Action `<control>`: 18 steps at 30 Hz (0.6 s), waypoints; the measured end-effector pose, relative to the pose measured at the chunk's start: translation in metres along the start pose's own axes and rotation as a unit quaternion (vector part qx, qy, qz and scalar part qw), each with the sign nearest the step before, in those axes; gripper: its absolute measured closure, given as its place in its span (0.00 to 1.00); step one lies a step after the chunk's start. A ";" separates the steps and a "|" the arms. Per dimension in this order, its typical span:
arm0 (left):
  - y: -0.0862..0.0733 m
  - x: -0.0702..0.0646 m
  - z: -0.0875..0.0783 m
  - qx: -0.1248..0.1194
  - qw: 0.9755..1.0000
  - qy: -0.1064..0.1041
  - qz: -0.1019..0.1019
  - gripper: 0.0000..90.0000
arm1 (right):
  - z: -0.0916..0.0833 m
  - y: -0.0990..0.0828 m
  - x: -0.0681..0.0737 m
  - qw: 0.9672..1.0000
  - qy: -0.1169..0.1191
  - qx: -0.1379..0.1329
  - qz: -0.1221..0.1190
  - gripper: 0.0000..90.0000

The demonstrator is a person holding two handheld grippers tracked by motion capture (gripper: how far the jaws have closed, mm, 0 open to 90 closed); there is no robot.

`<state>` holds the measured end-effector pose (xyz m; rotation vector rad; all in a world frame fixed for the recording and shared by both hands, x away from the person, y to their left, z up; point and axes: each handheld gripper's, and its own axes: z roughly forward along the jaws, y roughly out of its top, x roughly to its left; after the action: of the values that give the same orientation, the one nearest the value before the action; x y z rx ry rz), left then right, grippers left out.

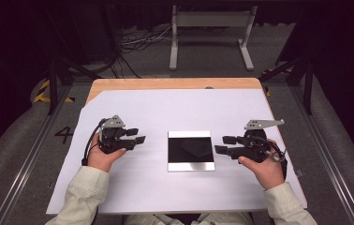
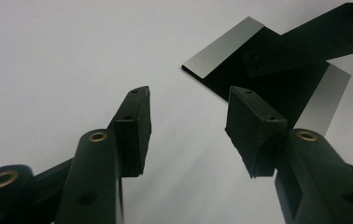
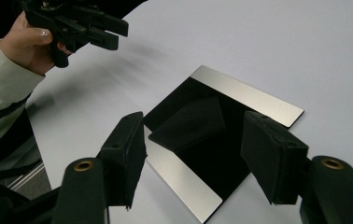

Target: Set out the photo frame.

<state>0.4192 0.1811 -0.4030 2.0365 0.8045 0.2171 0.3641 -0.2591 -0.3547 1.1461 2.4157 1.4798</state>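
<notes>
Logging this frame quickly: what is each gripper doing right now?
Left gripper: open, holding nothing, beside the mirror plate.
Right gripper: open, holding nothing, jaws apart above the plate's edge.

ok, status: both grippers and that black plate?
Left gripper open, empty, left of the plate. Right gripper open, empty, at its right edge. Black plate flat on the white sheet, untouched. Nothing in the way.

Pale beige sleeves (image 1: 88,187), black two-jaw left gripper (image 1: 135,136) and right gripper (image 1: 223,145), grey triangular top plates, brass-ringed screw holes, black trailing cables
</notes>
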 end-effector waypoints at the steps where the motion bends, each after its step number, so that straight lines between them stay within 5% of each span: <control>1: 0.000 0.000 0.000 -0.001 1.000 0.000 -0.001 0.57 | 0.000 0.000 -0.001 1.000 -0.002 -0.003 0.006 0.43; 18: -0.005 -0.001 -0.004 0.001 1.000 0.004 -0.006 0.56 | 0.006 -0.006 -0.021 0.994 0.028 -0.027 0.100 0.33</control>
<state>0.4142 0.1853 -0.4048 2.0336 0.8225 0.2166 0.3786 -0.2698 -0.3686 1.3862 2.3386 1.6442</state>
